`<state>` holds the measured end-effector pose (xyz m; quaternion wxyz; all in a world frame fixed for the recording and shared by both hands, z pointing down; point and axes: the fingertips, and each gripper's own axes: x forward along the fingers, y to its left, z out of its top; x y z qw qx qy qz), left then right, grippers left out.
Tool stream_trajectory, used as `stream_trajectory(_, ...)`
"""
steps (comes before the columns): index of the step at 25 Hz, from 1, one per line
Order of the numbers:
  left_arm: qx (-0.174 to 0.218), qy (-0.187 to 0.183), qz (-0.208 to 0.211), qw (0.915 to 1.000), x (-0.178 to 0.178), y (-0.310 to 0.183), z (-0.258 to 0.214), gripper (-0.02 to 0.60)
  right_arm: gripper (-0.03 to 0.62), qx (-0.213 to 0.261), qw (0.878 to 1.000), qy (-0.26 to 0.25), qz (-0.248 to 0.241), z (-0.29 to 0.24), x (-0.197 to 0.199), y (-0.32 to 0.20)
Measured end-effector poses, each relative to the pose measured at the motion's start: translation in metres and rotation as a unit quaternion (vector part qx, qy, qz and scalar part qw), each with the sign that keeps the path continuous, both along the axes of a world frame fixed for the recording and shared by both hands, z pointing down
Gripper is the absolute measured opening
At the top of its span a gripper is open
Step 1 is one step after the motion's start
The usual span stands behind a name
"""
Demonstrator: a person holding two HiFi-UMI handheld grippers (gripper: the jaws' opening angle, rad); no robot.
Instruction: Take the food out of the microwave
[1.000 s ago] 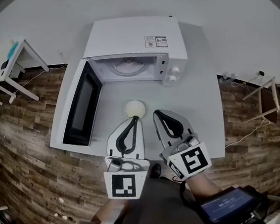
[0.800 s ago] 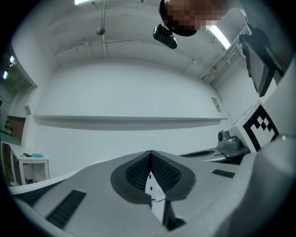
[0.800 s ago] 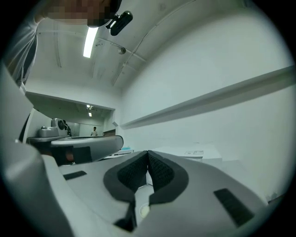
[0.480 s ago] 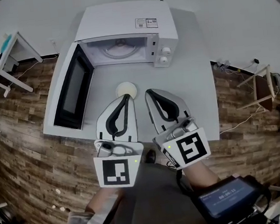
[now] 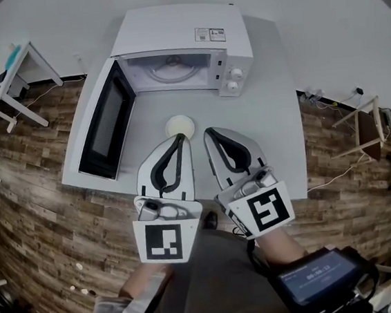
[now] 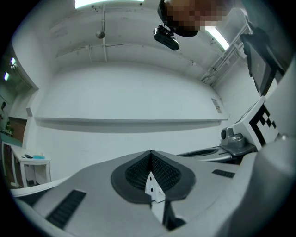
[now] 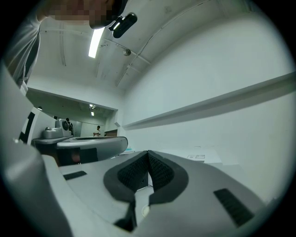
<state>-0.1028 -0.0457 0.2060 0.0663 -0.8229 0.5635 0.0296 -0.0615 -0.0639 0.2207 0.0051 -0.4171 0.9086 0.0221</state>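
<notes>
my left tool and right tool are closed, empty; a round cream bowl sits just ahead of the left.

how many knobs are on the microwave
2. Both are on the front of the microwave, to the right of its open cavity: the upper knob and the lower knob directly below it. None appears hidden.

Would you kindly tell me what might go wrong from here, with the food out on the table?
The food sits right before the shut left gripper in the head view; a forward nudge might shove it. The microwave door hangs open on the left, so a leftward swing might strike it.
</notes>
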Motion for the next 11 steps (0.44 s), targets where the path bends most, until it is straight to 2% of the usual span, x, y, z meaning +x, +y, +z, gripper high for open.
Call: stream_trajectory(11,0.003,0.001,0.000,1.0000,-0.0002,-0.0007,-0.0021,0.006,0.007,0.002,1.000,0.002,-0.006,-0.0003,-0.0030,-0.0012)
